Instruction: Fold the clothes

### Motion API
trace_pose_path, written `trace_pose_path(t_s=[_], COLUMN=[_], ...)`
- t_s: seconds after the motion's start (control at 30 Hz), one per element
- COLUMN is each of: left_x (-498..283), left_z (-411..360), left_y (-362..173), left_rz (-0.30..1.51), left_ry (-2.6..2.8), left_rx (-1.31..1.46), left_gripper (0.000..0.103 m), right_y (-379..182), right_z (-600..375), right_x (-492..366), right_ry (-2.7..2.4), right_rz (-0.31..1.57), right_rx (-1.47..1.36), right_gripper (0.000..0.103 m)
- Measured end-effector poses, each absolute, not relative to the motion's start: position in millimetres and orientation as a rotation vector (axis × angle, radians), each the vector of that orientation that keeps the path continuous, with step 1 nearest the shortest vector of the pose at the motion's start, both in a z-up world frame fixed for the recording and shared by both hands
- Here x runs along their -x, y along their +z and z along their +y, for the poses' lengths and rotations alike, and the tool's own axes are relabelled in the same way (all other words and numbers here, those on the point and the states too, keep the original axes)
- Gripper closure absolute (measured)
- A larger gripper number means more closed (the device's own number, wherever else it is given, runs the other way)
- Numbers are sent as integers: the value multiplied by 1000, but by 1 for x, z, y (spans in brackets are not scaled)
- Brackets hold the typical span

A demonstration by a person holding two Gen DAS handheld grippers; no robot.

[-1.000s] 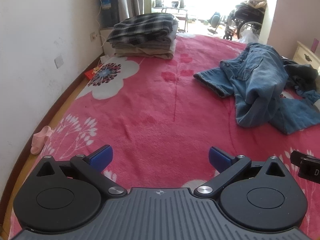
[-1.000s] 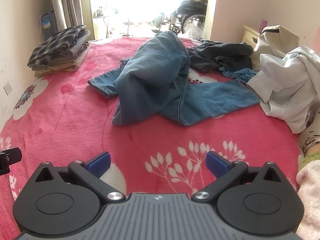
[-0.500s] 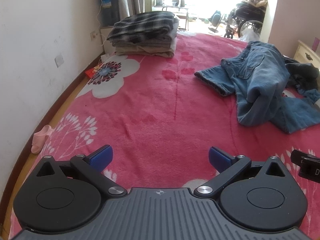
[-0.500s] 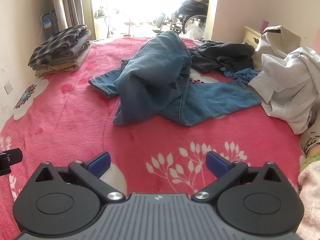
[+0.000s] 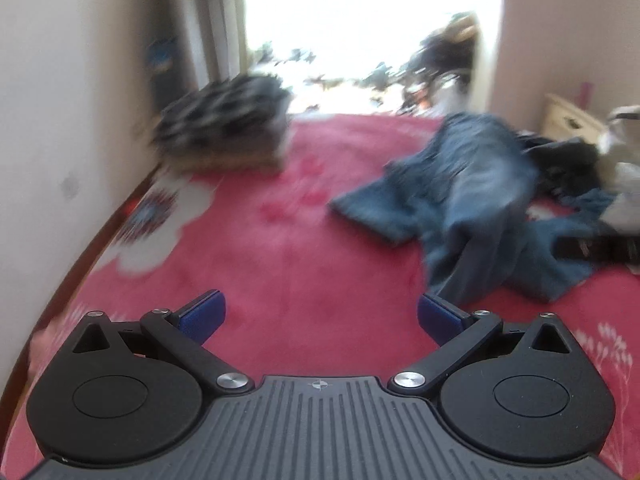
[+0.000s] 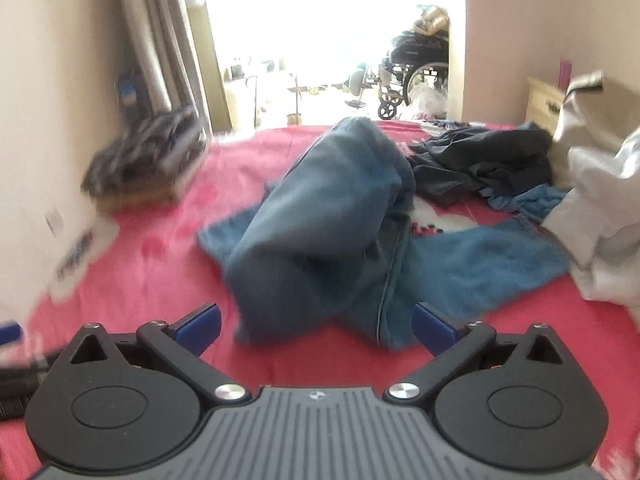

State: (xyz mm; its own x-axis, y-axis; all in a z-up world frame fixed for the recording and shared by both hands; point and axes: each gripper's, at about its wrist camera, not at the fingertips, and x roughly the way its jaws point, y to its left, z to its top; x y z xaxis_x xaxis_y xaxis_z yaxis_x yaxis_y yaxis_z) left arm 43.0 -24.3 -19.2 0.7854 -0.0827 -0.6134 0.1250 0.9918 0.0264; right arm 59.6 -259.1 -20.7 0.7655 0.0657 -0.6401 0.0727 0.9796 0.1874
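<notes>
Here jeans (image 6: 328,232) lie just ahead of gaping right tongs (image 6: 316,326).

The blanket (image 6: 160,264) under everything is bright pink-red, printed with white flower shapes and small white leaf sprigs. Just ahead of the right gripper (image 6: 316,326), whose finger pads (image 6: 200,322) are deep blue on black arms, lie mid-blue denim jeans (image 6: 320,240). Beyond them, to the right, sits a dark navy garment (image 6: 480,160), and further right a white one (image 6: 600,216). Far ahead to the left, a folded stack (image 5: 224,132) is topped with a black-and-white check over a tan layer; blur hides finer pattern. The walls are cream.
</notes>
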Motion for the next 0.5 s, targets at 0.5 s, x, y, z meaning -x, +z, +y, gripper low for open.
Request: trace_pose_path(t_s=[0.5], left_x=[-166], left_z=[-135], left_y=[-43], left_rz=[590], left_ry=[-365], left_rx=[-205], left_gripper=[6], right_y=[-29], right_z=[-361], right_x=[-273], right_ry=[106], right_rz=[771], right_rx=[-539], right_gripper=[3])
